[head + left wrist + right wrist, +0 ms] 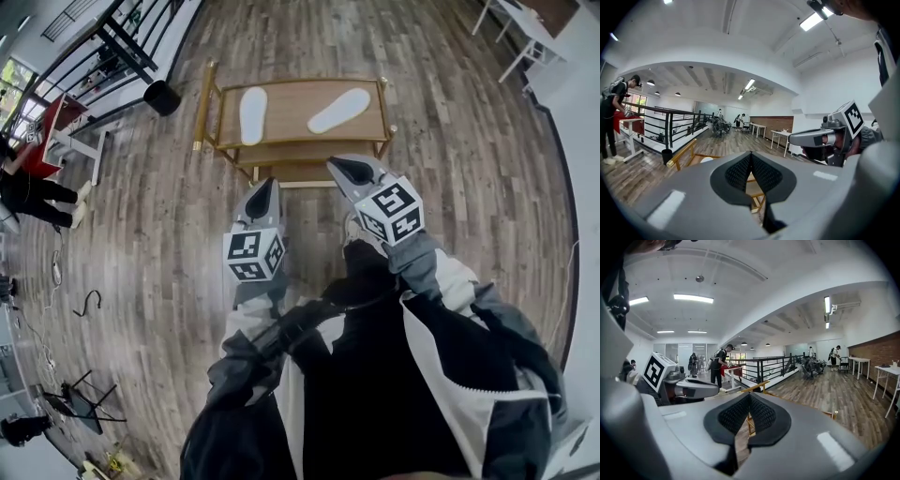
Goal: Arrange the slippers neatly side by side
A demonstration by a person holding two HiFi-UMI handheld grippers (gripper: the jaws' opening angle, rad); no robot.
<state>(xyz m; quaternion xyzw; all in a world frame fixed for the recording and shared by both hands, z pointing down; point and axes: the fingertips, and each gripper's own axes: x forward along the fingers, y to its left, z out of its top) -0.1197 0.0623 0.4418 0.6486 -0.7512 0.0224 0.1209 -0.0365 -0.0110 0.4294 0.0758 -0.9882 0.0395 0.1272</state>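
Observation:
Two white slippers lie on the top shelf of a low wooden rack (291,145). The left slipper (252,114) lies straight, the right slipper (339,110) lies slanted, a wide gap between them. My left gripper (263,187) is shut and empty, short of the rack's near edge. My right gripper (343,170) is shut and empty too, near the rack's front right. In the left gripper view the shut jaws (751,155) hide most of the rack; a bit of the left slipper (706,159) shows. The right gripper view shows shut jaws (749,397) above the rack's rail (754,387).
The rack stands on a wooden floor (450,169). A black bin (162,97) sits by a black railing (112,47) at the left. A person (37,192) stands at a red table (47,136) far left. White tables (525,33) stand at the back right.

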